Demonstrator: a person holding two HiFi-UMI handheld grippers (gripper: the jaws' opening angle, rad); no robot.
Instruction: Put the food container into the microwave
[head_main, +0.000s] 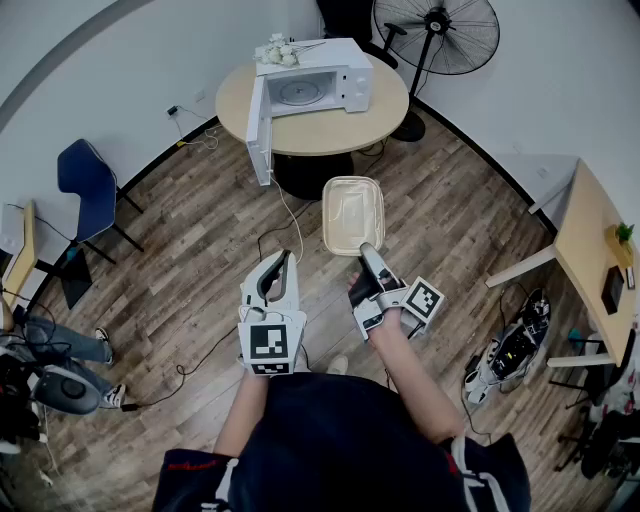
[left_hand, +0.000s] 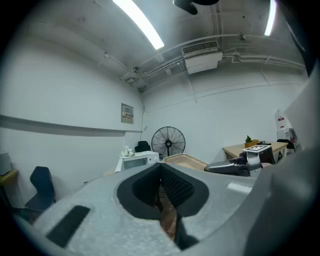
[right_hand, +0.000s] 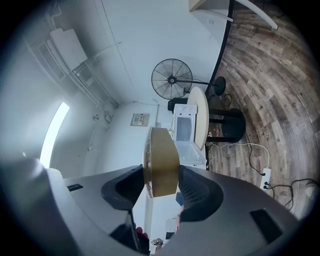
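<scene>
A tan lidded food container (head_main: 352, 214) hangs above the wood floor, held by its near edge in my right gripper (head_main: 368, 254), which is shut on it. In the right gripper view the container (right_hand: 161, 162) stands edge-on between the jaws. The white microwave (head_main: 312, 80) sits on a round table (head_main: 380, 115) ahead, its door (head_main: 258, 138) swung wide open to the left; it also shows in the right gripper view (right_hand: 185, 131). My left gripper (head_main: 283, 262) is held beside the right one, shut with nothing in it (left_hand: 161, 184).
A white cable (head_main: 290, 215) runs from the table down across the floor. A black standing fan (head_main: 436, 30) is behind the table. A blue chair (head_main: 88, 190) stands at left, a wooden desk (head_main: 590, 250) at right. White flowers (head_main: 276, 48) lie on the microwave.
</scene>
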